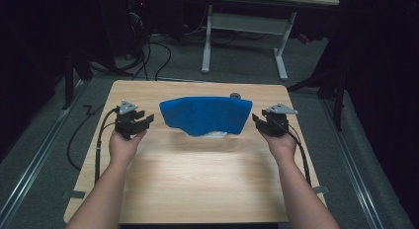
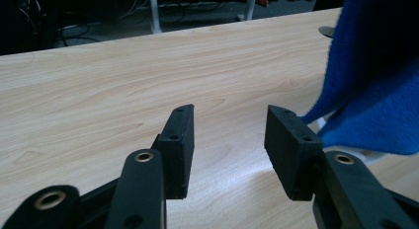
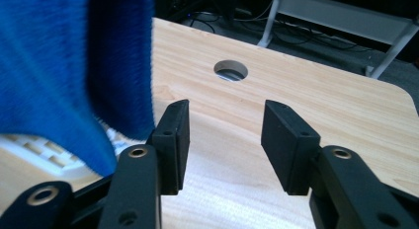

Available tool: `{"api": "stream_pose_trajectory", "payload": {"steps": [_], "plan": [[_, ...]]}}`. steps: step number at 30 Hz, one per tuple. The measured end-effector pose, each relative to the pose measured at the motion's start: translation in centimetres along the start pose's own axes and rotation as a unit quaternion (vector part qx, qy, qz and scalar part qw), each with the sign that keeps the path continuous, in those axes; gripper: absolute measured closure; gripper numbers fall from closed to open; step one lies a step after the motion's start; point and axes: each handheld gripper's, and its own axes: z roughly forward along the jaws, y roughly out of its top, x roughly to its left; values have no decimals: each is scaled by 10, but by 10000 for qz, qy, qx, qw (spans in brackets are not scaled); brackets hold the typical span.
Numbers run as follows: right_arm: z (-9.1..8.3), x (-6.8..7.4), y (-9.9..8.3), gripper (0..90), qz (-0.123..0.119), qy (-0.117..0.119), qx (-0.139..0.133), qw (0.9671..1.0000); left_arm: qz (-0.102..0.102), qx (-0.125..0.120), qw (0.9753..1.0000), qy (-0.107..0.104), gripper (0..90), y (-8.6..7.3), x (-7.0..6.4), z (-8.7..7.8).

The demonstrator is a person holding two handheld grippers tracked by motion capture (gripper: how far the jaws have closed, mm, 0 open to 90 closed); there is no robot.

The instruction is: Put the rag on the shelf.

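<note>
Blue cloth [image 1: 205, 115] between left gripper [image 1: 139, 123] and right gripper [image 1: 262, 122], beside both empty, wide-parted jaws.

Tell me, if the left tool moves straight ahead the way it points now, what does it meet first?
Probably the bare table top. The left tool is open and points across the wood; the blue cloth hangs just to one side of its line, though depth is unclear.
</note>
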Motion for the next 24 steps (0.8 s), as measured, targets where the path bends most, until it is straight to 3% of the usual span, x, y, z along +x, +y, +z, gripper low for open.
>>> {"api": "stream_pose_trajectory", "payload": {"steps": [9,12,14,19,21,24], "plan": [[-27,13,-11,463,-181,138,-84,9997,-60,4,10000,31,546,-18,-2,-29],[-40,20,-18,446,-280,80,-260,9992,-83,17,10000,-14,544,-25,-7,-39],[-47,24,-21,424,-312,158,-174,9992,-126,-29,9999,-77,534,-33,-14,-46],[-73,40,-33,420,-379,261,-371,9983,-99,21,9997,-226,500,-52,-40,-61],[-83,49,-39,417,-427,304,-323,9981,27,108,9994,-339,484,-60,-58,-64],[-94,64,-51,413,-445,376,-283,9979,-58,76,9982,-590,479,-68,-84,-64]]}}
